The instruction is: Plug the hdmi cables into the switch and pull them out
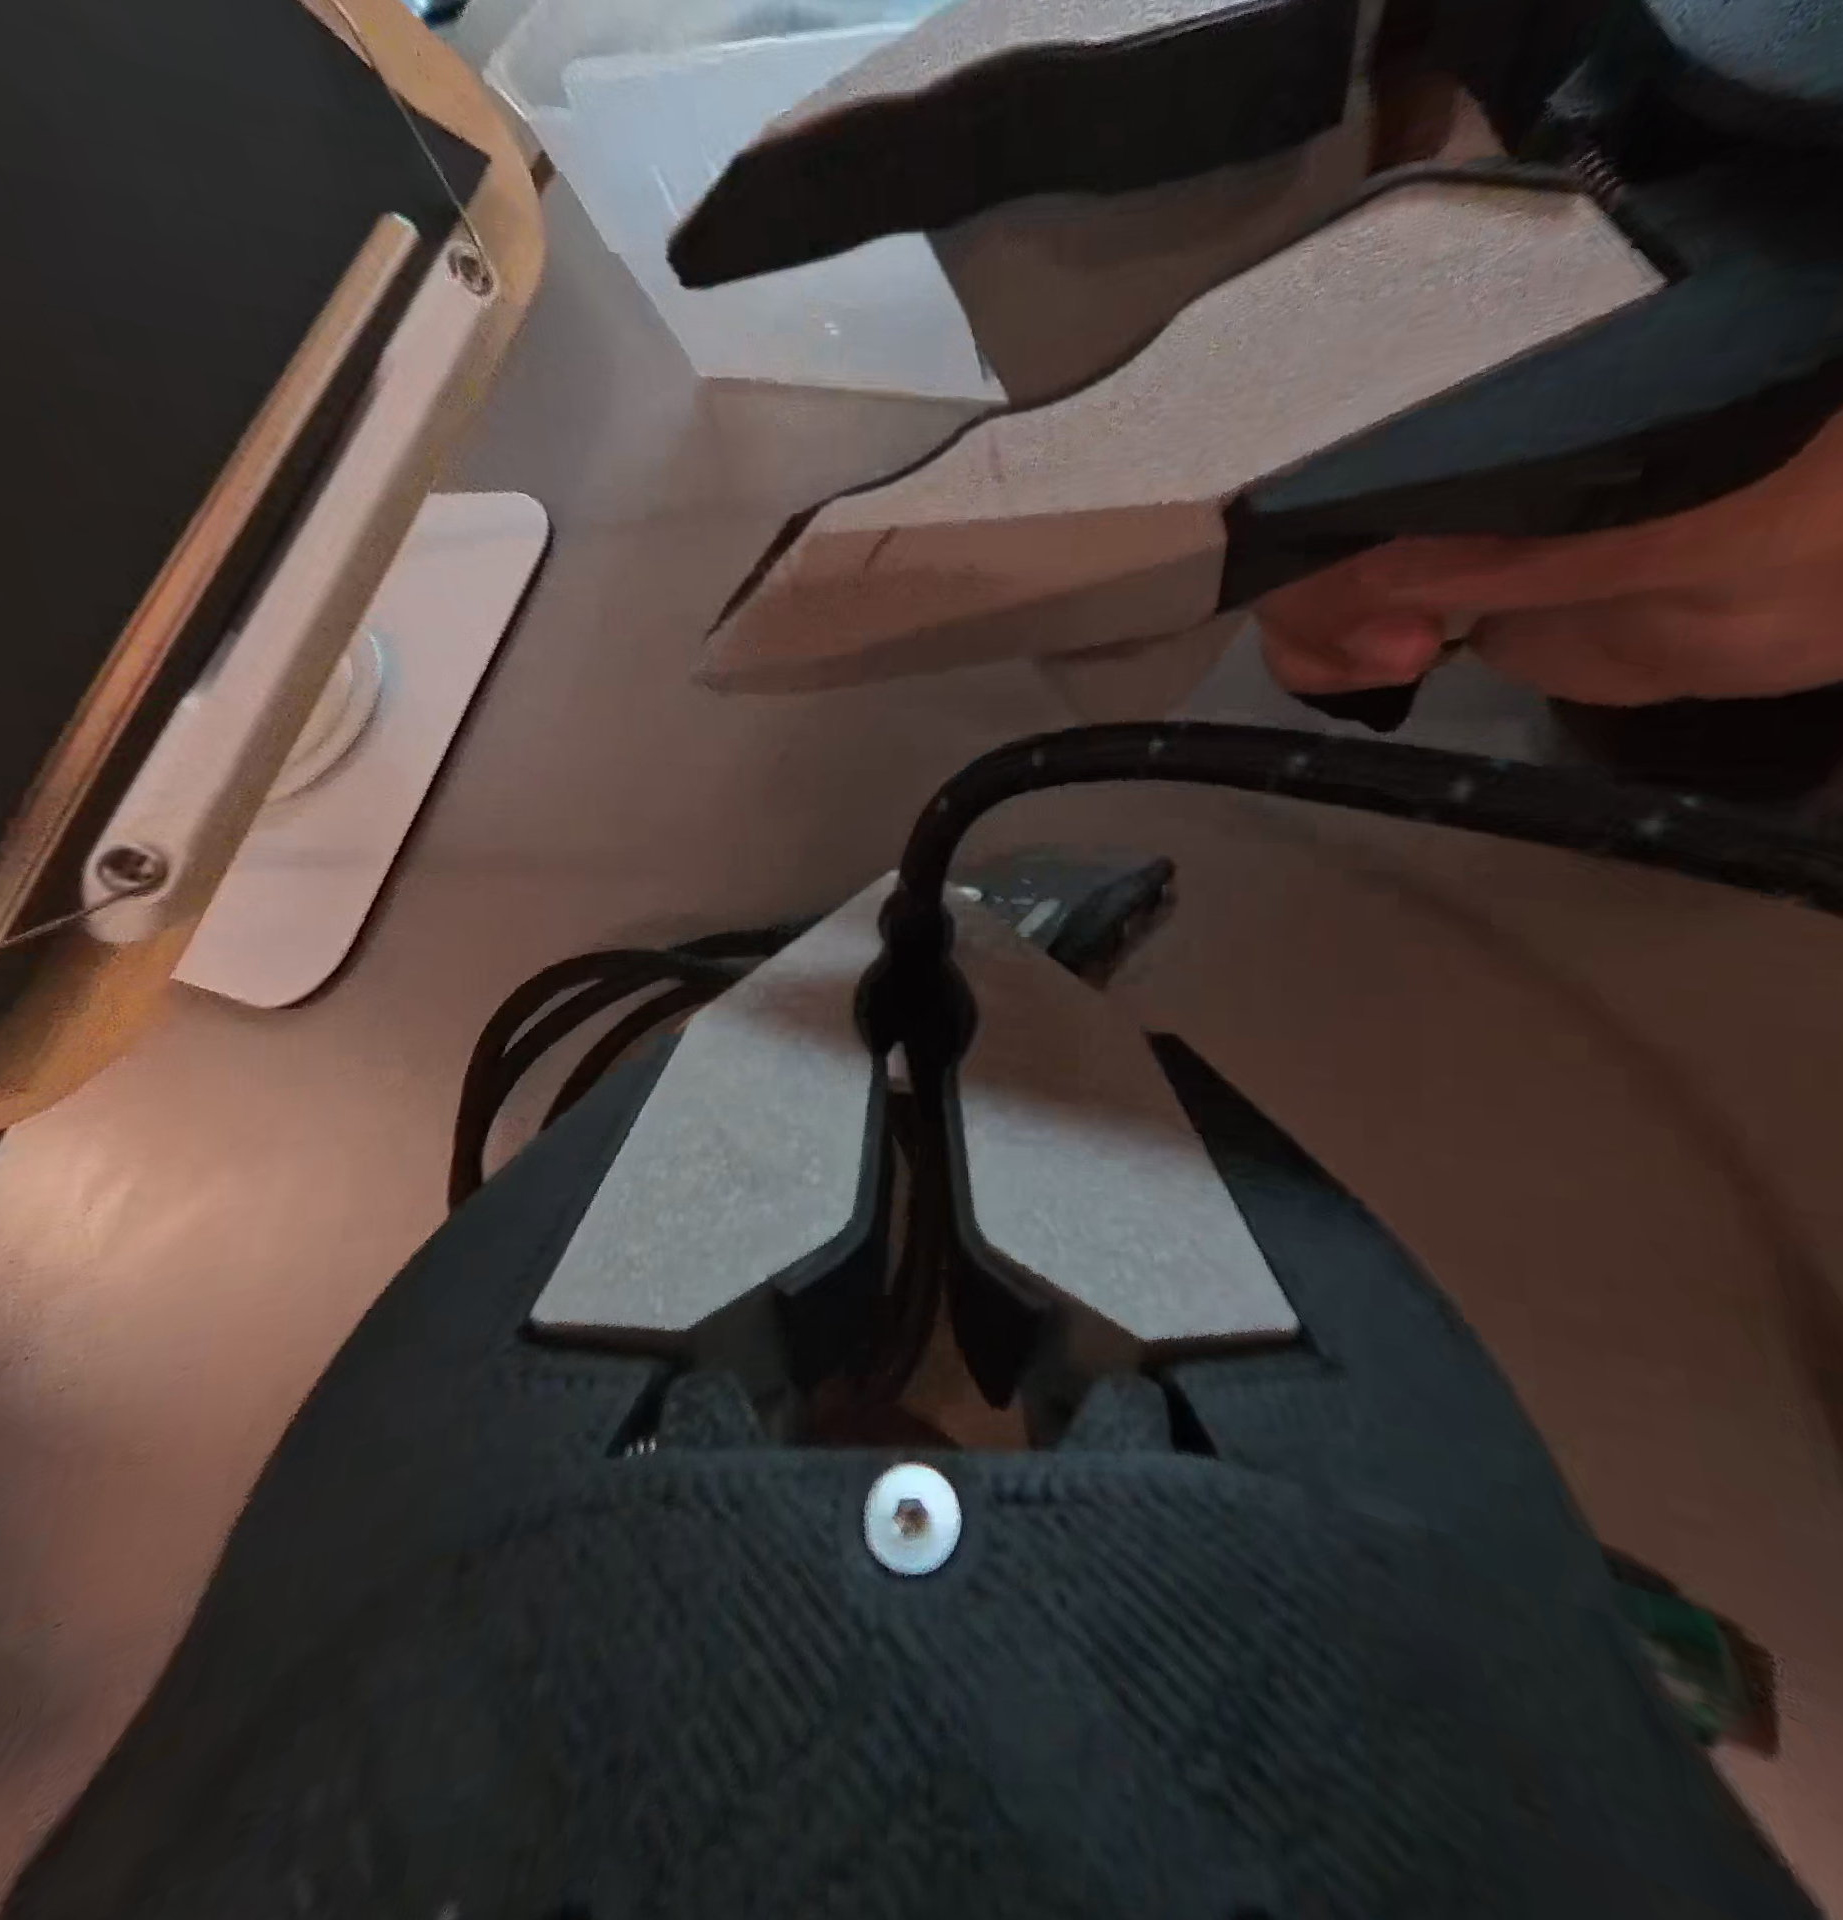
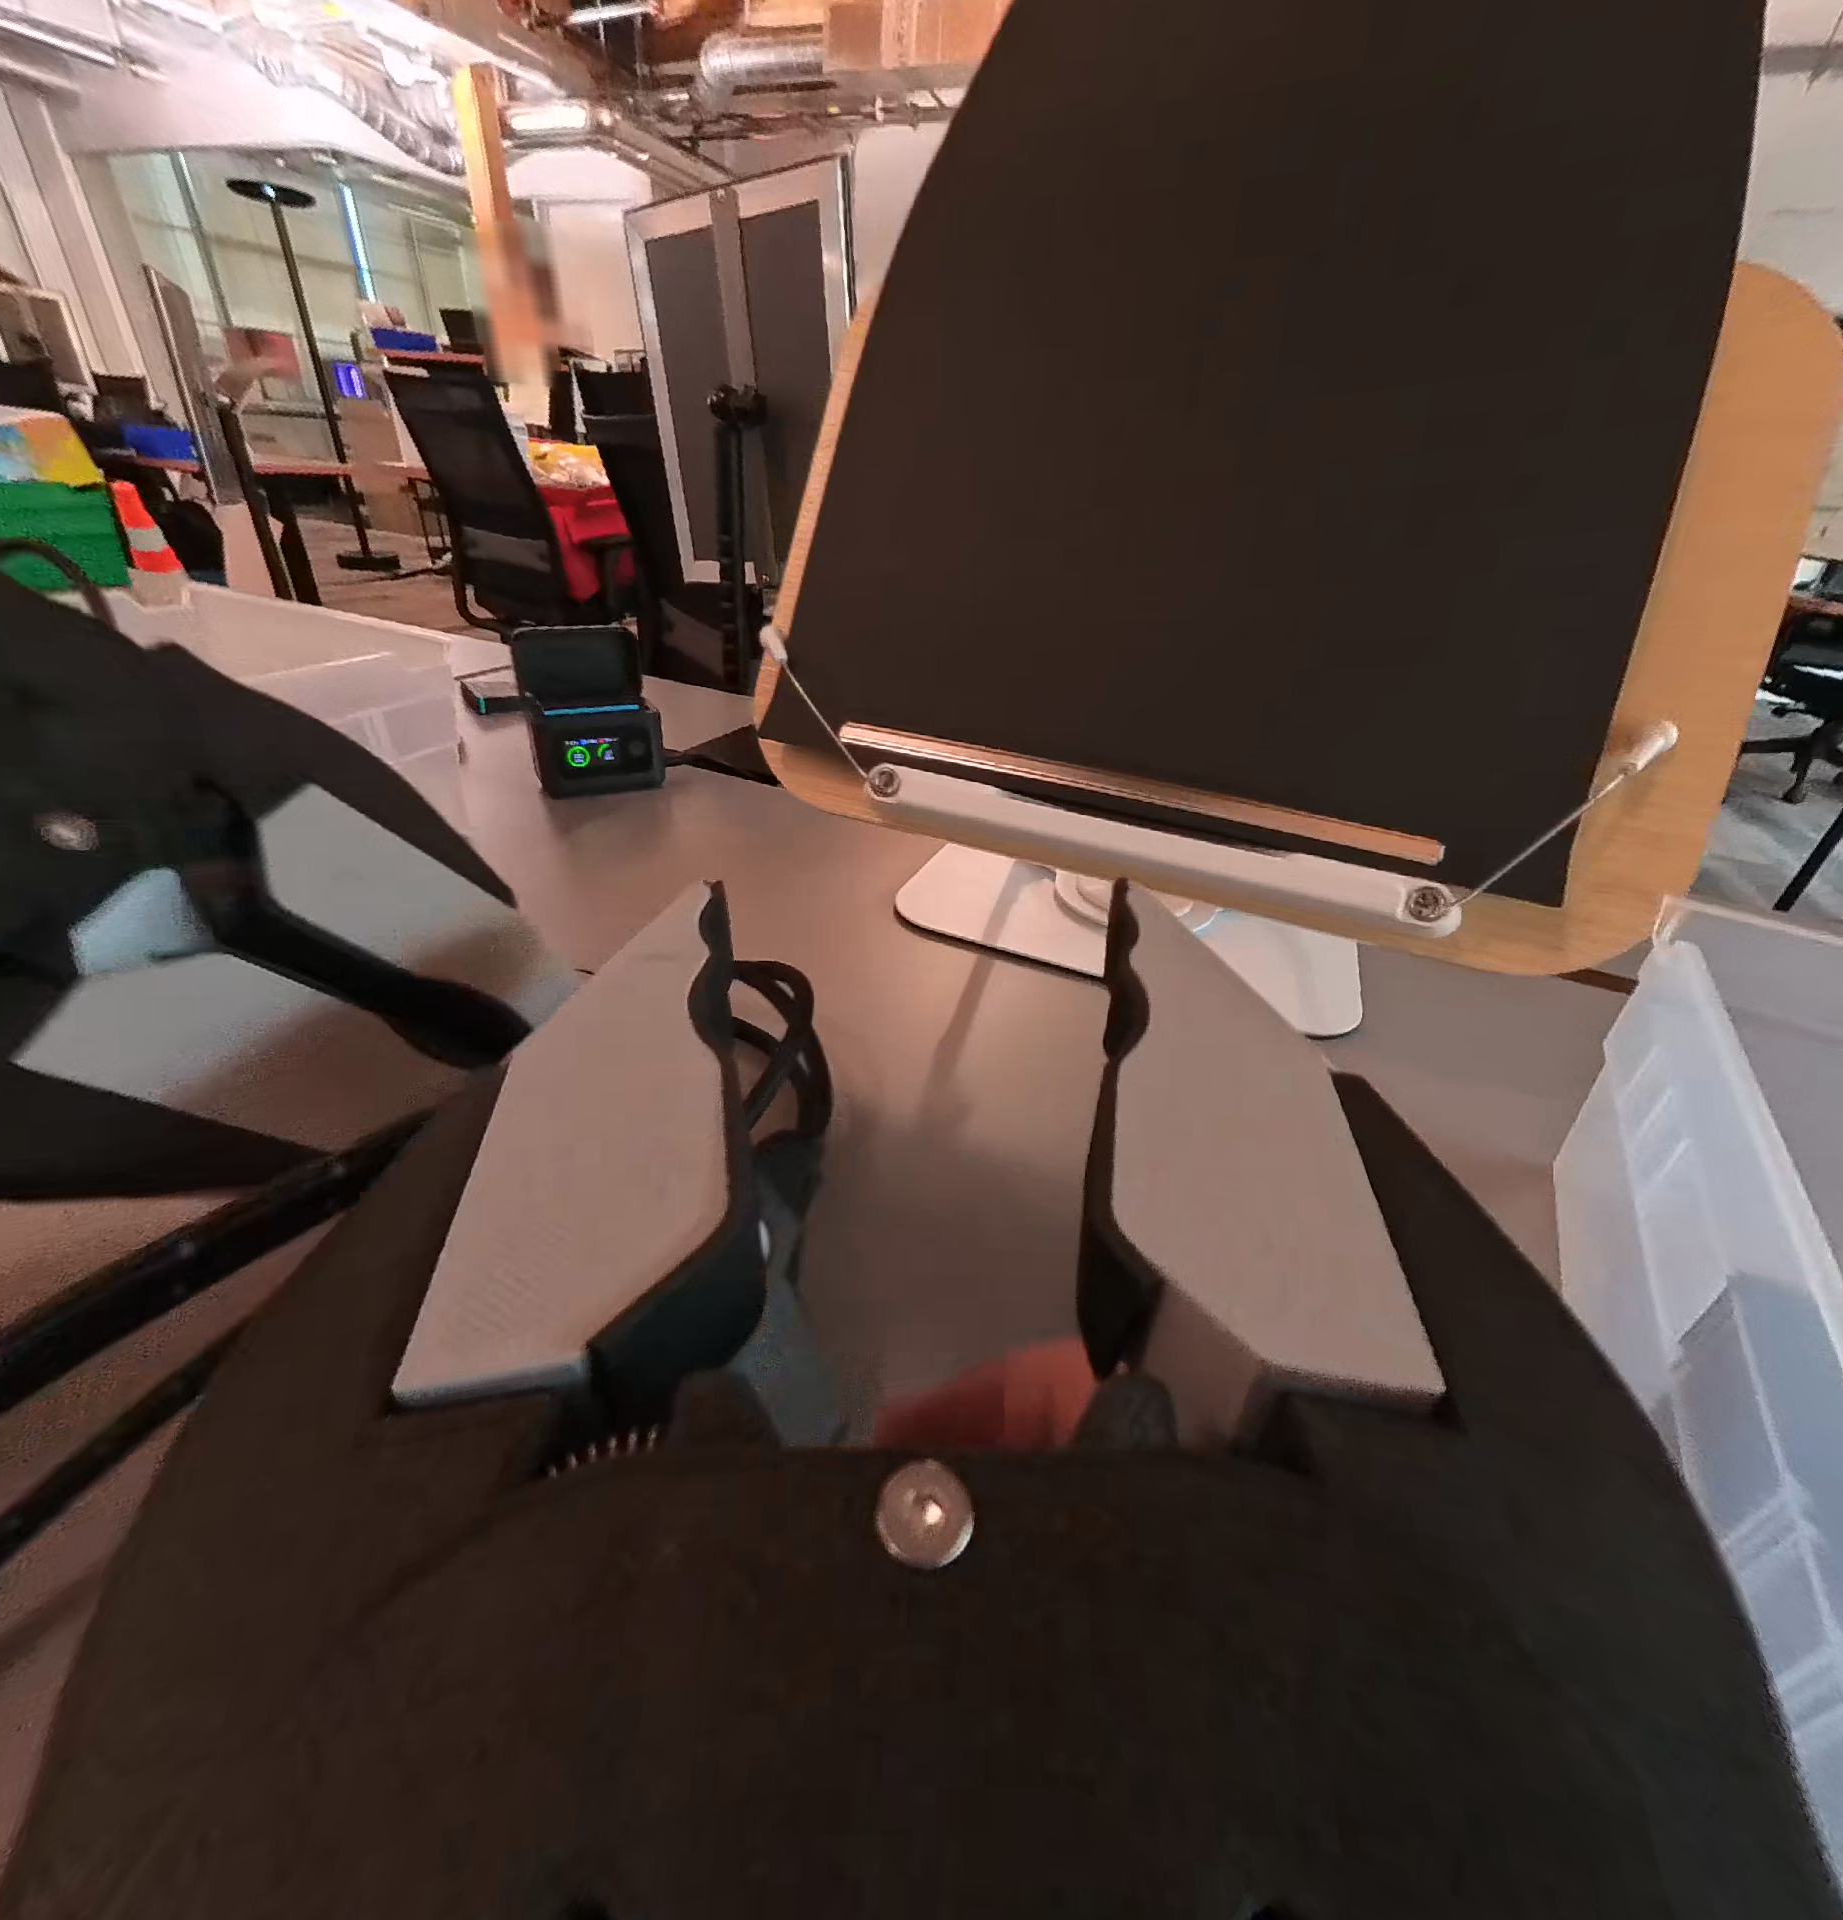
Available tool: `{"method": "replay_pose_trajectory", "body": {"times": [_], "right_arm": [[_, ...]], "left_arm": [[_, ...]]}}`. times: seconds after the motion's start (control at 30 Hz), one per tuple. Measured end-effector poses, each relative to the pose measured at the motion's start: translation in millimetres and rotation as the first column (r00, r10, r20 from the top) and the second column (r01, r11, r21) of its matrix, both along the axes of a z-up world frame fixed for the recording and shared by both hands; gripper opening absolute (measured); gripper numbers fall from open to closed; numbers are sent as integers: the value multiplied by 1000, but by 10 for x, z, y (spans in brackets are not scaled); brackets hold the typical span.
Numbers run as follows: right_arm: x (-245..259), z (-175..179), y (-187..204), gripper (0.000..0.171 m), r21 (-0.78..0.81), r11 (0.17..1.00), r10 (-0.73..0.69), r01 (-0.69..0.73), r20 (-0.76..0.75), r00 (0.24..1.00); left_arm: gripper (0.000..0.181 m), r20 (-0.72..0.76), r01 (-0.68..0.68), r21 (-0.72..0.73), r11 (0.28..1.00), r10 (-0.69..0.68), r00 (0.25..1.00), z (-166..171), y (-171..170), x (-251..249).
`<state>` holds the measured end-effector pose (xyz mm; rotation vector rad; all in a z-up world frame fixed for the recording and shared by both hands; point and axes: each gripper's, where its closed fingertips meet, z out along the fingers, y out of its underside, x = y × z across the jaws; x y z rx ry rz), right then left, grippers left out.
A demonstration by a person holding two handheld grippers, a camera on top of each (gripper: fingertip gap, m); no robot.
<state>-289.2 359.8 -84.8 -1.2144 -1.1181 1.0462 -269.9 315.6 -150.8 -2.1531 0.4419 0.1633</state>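
My left gripper (image 1: 915, 940) is shut on a black braided HDMI cable (image 1: 1416, 774) at the ribbed collar by its plug. The cable arcs away to the right. Just past the fingertips lies a small dark box, the switch (image 1: 1099, 914), mostly hidden. A bundle of thin black cables (image 1: 543, 1023) lies to its left. My right gripper (image 2: 917, 935) is open and empty above the table, with the black cable bundle (image 2: 787, 1039) by its left finger. In the left wrist view it (image 1: 699, 457) hovers open at the upper right, held by a hand (image 1: 1582, 613).
A wooden stand with a black board (image 2: 1312, 416) on a white base (image 2: 1010, 914) stands just beyond. Clear plastic bins sit at the right (image 2: 1727, 1247) and far left (image 2: 356, 675). A small black device with a lit screen (image 2: 590, 732) sits at the back of the table. My hands' fingertips stand some 8 cm from each other.
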Motion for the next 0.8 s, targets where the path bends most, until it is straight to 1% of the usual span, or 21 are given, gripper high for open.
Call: {"method": "replay_pose_trajectory", "body": {"times": [0.07,0.1,0.13,0.17,0.2,0.27,0.3,0.37,0.4,0.47,0.63,0.7,0.77,0.8], "right_arm": [[-2,4,-24,70,9,1000,3,-3,6,1000],[-7,-8,-25,70,12,1000,-3,3,16,1000],[-14,-25,-16,69,18,1000,-13,13,27,1000],[-26,-44,0,69,24,999,-25,24,37,999],[-44,-64,20,68,28,999,-36,34,49,998],[-101,-127,57,68,19,999,-42,41,80,996],[-132,-177,64,68,4,999,-35,35,101,994],[-182,-265,72,69,-23,999,-20,24,136,990],[-198,-290,81,70,-27,999,-18,22,146,989],[-210,-304,105,70,-24,999,-21,25,153,988],[-175,-267,72,67,-31,1000,11,-7,134,991],[-146,-255,59,67,-26,1000,19,-16,126,992],[-126,-253,0,63,-21,998,59,-57,123,991],[-120,-266,-42,63,-20,996,86,-84,129,988]], "left_arm": [[0,18,7,74,997,-9,1000,-8,103,16],[0,28,-4,134,991,0,1000,21,145,-6],[0,41,-32,192,981,25,999,52,172,-54],[0,42,-65,219,974,57,998,71,170,-113],[0,8,-53,209,977,52,999,89,136,-116],[0,-86,13,237,971,8,996,171,45,-83],[0,-76,34,233,972,-17,997,169,-1,-44],[0,-65,87,192,977,-76,995,104,-77,57],[0,-104,106,170,980,-89,991,62,-104,63],[0,-167,113,125,986,-92,982,-33,-141,36],[0,-225,138,65,988,-120,967,-194,-155,85],[0,-248,149,85,985,-124,961,-146,-167,81],[0,-216,142,141,980,-109,970,-11,-177,46],[0,-200,122,177,977,-86,976,70,-178,-4]]}}
